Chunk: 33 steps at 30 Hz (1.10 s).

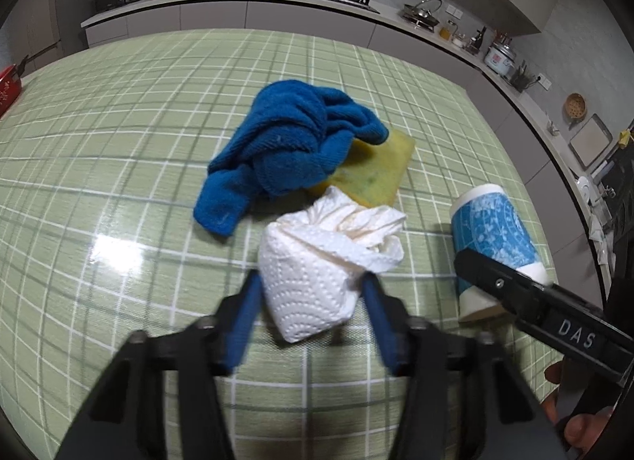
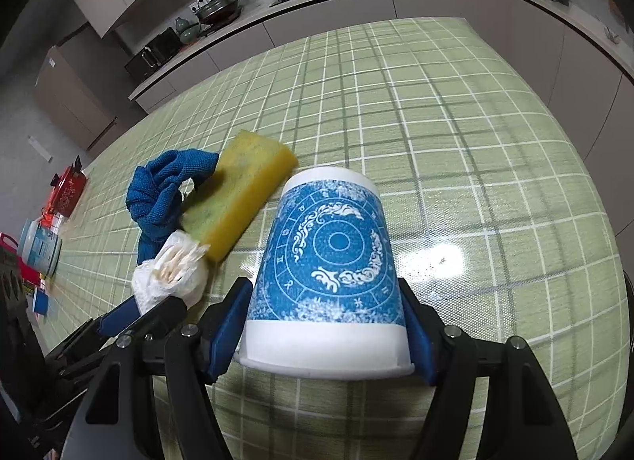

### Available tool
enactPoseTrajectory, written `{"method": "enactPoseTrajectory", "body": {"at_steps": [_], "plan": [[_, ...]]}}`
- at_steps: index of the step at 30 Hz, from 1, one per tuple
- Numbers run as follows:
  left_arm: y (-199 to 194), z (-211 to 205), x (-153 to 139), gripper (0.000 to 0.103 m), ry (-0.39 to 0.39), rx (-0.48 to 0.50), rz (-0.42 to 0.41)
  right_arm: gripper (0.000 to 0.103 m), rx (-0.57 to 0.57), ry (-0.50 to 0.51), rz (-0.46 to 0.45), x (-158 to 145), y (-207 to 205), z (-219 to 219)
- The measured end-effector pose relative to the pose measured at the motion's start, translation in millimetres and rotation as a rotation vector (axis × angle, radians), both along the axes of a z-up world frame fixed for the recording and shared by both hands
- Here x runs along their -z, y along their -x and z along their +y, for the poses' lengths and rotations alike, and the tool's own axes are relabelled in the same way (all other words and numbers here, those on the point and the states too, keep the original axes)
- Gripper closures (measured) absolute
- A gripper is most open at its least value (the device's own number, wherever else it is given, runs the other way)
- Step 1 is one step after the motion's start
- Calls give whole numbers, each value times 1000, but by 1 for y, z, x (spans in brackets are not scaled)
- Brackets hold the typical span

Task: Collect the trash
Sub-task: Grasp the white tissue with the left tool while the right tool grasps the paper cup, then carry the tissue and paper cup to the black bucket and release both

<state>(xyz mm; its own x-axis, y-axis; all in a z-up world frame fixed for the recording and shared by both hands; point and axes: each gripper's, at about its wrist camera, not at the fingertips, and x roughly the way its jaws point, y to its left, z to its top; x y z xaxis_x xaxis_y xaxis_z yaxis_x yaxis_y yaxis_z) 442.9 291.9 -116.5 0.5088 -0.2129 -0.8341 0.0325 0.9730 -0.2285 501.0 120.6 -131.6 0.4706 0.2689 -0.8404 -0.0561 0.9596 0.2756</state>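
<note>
A crumpled white paper towel point(image 1: 317, 266) sits between the blue pads of my left gripper point(image 1: 313, 285), which is shut on it just above the green checked tablecloth point(image 1: 119, 182). It also shows in the right wrist view point(image 2: 170, 273). A blue-and-white paper cup point(image 2: 329, 273) lies on its side between the pads of my right gripper point(image 2: 327, 303), which is shut on it. The cup also shows in the left wrist view point(image 1: 491, 238), with the right gripper's black finger across it.
A blue cloth point(image 1: 285, 147) lies bunched over a yellow sponge point(image 1: 376, 167) just beyond the paper towel. A jar point(image 2: 39, 250) and red items point(image 2: 67, 190) stand at the table's left edge. Kitchen counters with pans run behind the table.
</note>
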Motion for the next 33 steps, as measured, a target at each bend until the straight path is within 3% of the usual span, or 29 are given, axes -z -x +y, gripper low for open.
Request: {"method": "enactPoseTrajectory", "body": {"at_steps": [8,17,19,21,22,25,26,27,28,33], "plan": [[11,-1,-5,72,25,8,-36,41,-10,0,-30,-5,9,-5],[28,1,-14,74,40,6,-46,43,-23,32,-40,-9,28,-17],[30,1,-10,69,44,-1,-27,43,-21,27,-36,-8,31,-22],[31,-1,-6,37,17,-28,-15,39,-32,30,-28,-8,32,-24],[30,-2,-6,32,7,-38,-12,35,-30,27,-27,-8,32,-25],[26,-5,-4,31,-1,-30,-27,34,-20,26,-19,-5,30,-27],[25,-6,-3,35,-4,-22,-29,34,-17,16,-19,-4,29,-28],[23,-7,-1,52,-3,-16,-23,34,-17,11,-19,-3,29,-28],[22,-7,0,59,0,-13,-17,34,-14,8,-22,-3,29,-29],[26,-9,-1,73,-7,-17,-25,43,-18,2,-32,-6,32,-31]]}}
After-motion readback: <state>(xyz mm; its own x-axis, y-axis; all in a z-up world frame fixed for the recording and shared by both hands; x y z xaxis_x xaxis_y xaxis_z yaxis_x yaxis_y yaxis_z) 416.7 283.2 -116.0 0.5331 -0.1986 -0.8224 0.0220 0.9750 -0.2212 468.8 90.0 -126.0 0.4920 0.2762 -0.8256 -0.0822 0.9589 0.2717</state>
